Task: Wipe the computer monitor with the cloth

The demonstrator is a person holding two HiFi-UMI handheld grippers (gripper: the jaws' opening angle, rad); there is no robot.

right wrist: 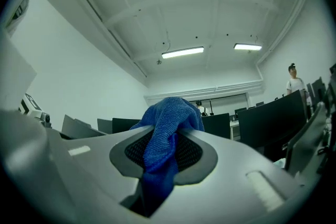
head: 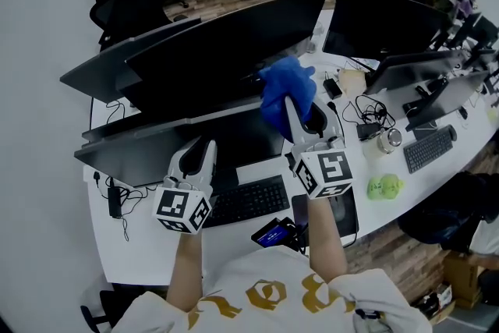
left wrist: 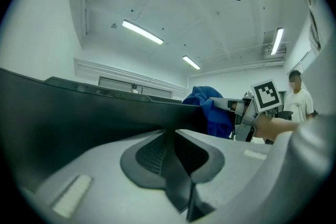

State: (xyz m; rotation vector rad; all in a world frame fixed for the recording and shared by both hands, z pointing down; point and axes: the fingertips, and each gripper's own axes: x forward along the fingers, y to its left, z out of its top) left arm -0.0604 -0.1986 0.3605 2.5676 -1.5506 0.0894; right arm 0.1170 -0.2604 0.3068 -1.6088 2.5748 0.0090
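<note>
My right gripper [head: 292, 109] has its fingers clamped on the blue cloth [head: 282, 86], which sits at the monitor's [head: 218, 51] 3 o'clock end. Left gripper [head: 201, 152] is at 8 o'clock from the cloth, fingers together and empty, above the surface [head: 148, 253].
</note>
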